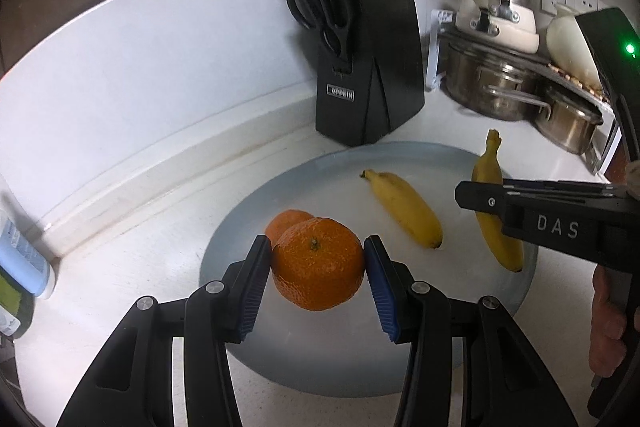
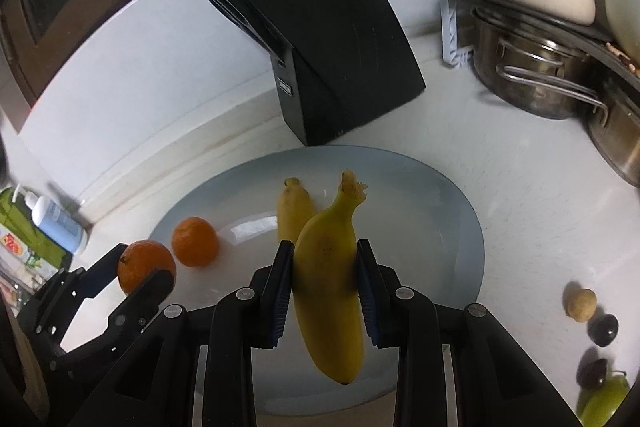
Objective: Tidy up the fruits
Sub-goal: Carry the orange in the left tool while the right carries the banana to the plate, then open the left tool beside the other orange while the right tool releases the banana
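My left gripper point(image 1: 317, 267) is shut on an orange mandarin point(image 1: 318, 263), held just above the pale blue plate point(image 1: 420, 359). A second mandarin point(image 1: 286, 221) lies on the plate right behind it. One banana point(image 1: 406, 209) rests on the plate. My right gripper point(image 2: 324, 281) is shut on another banana point(image 2: 330, 291), stem pointing away, over the plate point(image 2: 440, 211). Behind that banana lies the resting banana point(image 2: 292, 207). In the right wrist view the left gripper point(image 2: 138, 273) and its mandarin point(image 2: 146, 265) appear at the lower left, with the second mandarin point(image 2: 195, 241) beside them.
A black knife block point(image 1: 368, 55) stands behind the plate. Steel pots point(image 1: 500, 87) crowd the right back corner. Small fruits lie on the counter at the right: a tan one point(image 2: 580, 303), dark ones point(image 2: 604, 329) and a green one point(image 2: 604, 399). A pump bottle point(image 2: 58, 221) stands left.
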`<state>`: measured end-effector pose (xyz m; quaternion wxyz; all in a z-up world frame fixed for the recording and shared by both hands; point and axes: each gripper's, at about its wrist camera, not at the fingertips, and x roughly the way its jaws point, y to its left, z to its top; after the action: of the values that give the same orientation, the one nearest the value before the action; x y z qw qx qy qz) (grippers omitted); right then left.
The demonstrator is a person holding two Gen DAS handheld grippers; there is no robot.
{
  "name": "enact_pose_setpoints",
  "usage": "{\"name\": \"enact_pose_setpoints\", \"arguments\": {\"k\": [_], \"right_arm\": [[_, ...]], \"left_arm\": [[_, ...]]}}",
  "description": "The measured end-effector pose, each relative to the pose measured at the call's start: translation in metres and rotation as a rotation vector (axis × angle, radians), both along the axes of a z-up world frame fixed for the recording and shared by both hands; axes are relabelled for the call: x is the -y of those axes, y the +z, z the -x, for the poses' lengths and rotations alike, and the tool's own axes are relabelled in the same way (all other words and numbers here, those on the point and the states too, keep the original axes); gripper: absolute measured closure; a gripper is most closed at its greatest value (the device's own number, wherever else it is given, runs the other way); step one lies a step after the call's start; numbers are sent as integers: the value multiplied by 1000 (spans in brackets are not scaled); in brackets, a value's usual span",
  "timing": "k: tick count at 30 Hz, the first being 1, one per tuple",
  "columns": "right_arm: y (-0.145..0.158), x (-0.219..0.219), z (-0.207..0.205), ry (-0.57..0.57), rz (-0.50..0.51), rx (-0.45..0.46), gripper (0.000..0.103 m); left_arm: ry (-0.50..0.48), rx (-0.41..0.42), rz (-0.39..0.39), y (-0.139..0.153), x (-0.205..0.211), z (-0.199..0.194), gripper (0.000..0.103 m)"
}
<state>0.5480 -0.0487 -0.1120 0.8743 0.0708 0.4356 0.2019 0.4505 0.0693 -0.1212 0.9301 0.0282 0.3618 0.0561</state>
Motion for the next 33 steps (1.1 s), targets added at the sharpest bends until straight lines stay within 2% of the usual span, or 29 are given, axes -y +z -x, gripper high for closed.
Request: {"name": "enact_pose_setpoints", "arguments": {"k": [8, 18, 21, 23, 28, 30, 33], "right_arm": [[-15, -3, -12, -5, 24, -19, 72], [-26, -6, -24, -8, 35, -38, 71], [-24, -4, -24, -15, 38, -21, 67], [-20, -3, -23, -24, 47, -4, 54], [-15, 1, -17, -43, 61, 8, 53], [-12, 3, -14, -52, 61, 12, 51], [-6, 7, -7, -69, 64, 26, 46]], "left_arm": [[-7, -44, 4, -18, -2, -9, 56], [-13, -71, 4, -26, -2, -13, 56], [-10, -84, 13, -29, -3, -15, 55], [-7, -85, 14, -30, -2, -15, 55], [-1, -79, 10, -27, 0, -15, 55], [2, -65, 5, -23, 0, -13, 47], [2, -44, -4, -15, 2, -8, 42]]}}
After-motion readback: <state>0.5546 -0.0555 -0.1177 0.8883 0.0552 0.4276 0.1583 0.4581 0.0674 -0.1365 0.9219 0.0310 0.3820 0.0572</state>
